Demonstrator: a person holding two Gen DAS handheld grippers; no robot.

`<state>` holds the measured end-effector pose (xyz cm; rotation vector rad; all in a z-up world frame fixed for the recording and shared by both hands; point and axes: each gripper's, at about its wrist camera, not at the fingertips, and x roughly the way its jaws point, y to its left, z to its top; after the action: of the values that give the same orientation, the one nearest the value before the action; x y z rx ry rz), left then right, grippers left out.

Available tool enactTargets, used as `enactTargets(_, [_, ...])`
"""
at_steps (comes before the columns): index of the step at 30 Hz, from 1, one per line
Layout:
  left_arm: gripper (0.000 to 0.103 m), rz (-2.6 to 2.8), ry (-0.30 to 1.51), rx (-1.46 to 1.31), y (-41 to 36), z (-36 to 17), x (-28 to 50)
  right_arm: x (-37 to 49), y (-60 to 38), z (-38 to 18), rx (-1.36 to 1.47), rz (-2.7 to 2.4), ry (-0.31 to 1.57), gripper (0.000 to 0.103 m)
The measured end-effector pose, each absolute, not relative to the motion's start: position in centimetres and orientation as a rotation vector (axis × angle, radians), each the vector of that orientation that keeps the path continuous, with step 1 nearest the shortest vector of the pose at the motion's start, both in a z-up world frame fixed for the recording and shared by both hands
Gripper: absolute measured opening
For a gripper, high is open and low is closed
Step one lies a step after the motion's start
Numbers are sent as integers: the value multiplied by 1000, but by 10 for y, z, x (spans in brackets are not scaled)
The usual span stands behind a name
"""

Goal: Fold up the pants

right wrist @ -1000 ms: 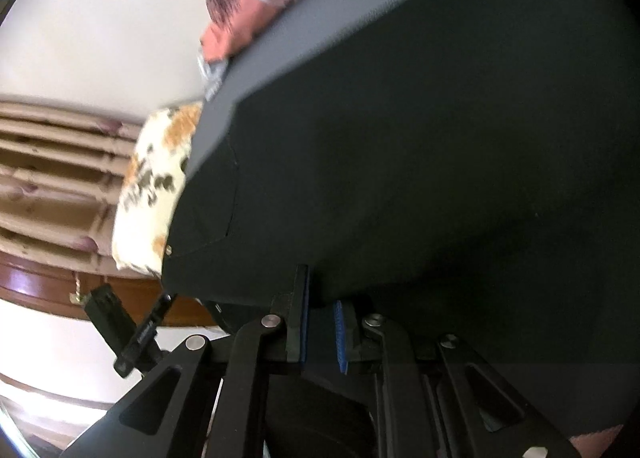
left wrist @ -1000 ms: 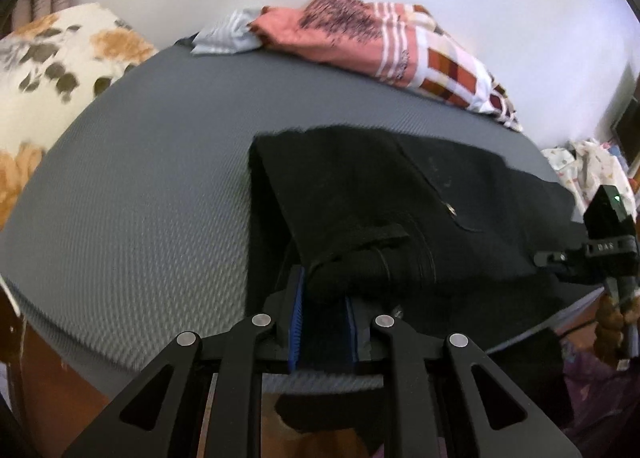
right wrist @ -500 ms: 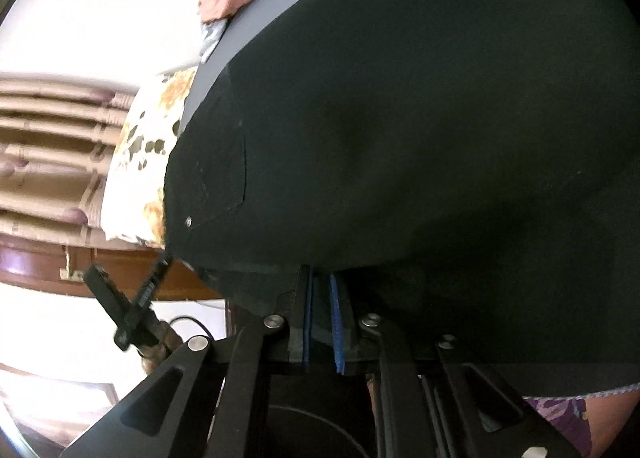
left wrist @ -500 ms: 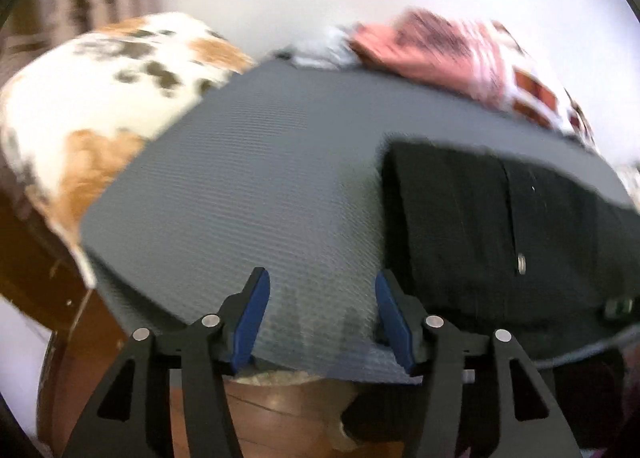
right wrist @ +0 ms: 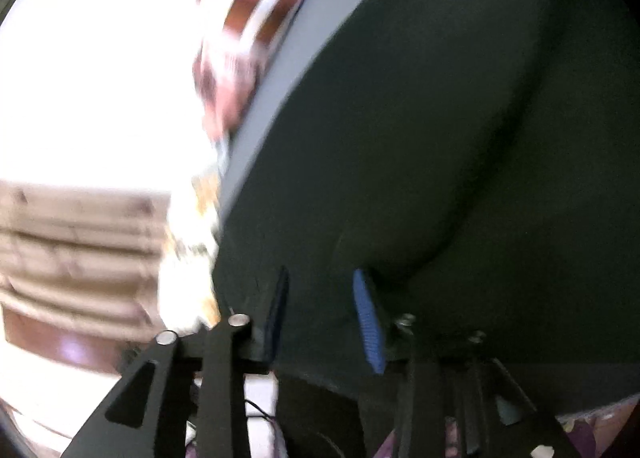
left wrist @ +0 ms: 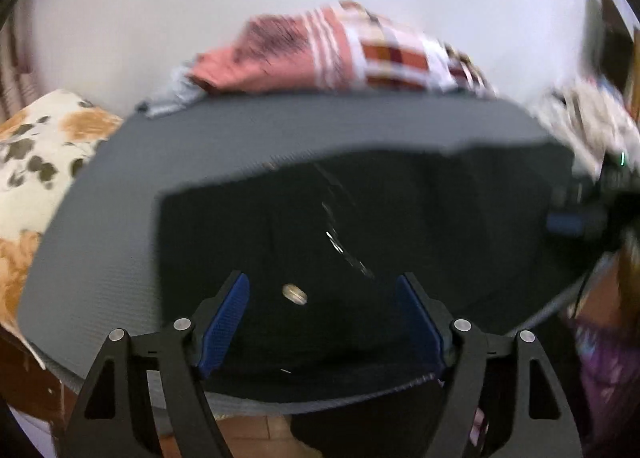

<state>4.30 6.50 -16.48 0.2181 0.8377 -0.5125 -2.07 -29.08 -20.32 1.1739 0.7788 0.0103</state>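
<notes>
Pants [left wrist: 360, 225], black and spread flat, lie on the grey mat [left wrist: 100, 217] directly ahead of and beneath both claws, their near edge running off the mat's front rim below the fingers. Off to the left of the left claw [left wrist: 322, 318] sits a floral pillow [left wrist: 32, 161], and beyond the pants, at the far edge of the mat, a heap of pink and checked laundry [left wrist: 340, 53]. The left claw has just been opening and now stands wide, its blue pads [left wrist: 224, 322] apart with nothing gripped; a small metal button [left wrist: 294, 293] on the fabric shows between them, so the waist end is probably here. To the right, at the edge of the left view, the right claw [right wrist: 320, 318] hangs over the other end of the garment; its jaws have just been opening too and stand partly apart, dark cloth behind them, not pinched. Both views are blurred, so the cloth edges are hard to read. The step in hand seems to be re-gripping for the next fold. To do it well, each claw should likely take one corner of the near edge, catch every layer, keep the cloth taut between them, then carry it over evenly so the far edges line up without dragging the lower layer.
</notes>
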Motion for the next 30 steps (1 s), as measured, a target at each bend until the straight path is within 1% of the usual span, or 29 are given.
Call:
enactTargets(3, [76, -531, 902, 200, 59, -183, 46, -38, -335, -207, 1284, -24, 634, 38])
enactTargets(6, [76, -530, 916, 203, 61, -189, 44, -49, -375, -205, 1340, -62, 495, 38])
enactTargets(8, [76, -522, 911, 201, 59, -188, 45, -54, -399, -198, 1367, -85, 408, 42])
enactTargets(11, [76, -514, 926, 185, 57, -189, 44, -61, -432, -182, 1345, -138, 329, 48])
enactTargets(14, [76, -510, 929, 193, 57, -190, 44, -74, -464, -167, 1285, -219, 321, 51])
enactTargets(19, [76, -507, 928, 216, 56, -191, 43, -83, -505, -145, 1120, -483, 419, 52])
enactTargets(24, [76, -504, 930, 223, 54, -192, 44, -81, -532, -148, 1089, -660, 524, 52])
enactTargets(25, [76, -503, 930, 225, 54, -192, 44, -78, -535, -150, 1098, -678, 555, 49])
enactTargets(26, [77, -502, 930, 224, 53, -192, 44, -76, -534, -148, 1087, -705, 565, 50])
enactTargets(27, [77, -504, 931, 224, 53, -192, 45, -73, -533, -146, 1083, -709, 583, 46])
enactTargets(28, [78, -504, 931, 225, 53, -193, 45, -65, -530, -144, 1072, -690, 604, 27])
enactTargets(29, [78, -505, 931, 227, 53, -193, 45, -58, -525, -142, 1048, -678, 622, 15])
enactTargets(30, [78, -506, 931, 228, 53, -193, 44, -47, -519, -133, 991, -687, 644, 15])
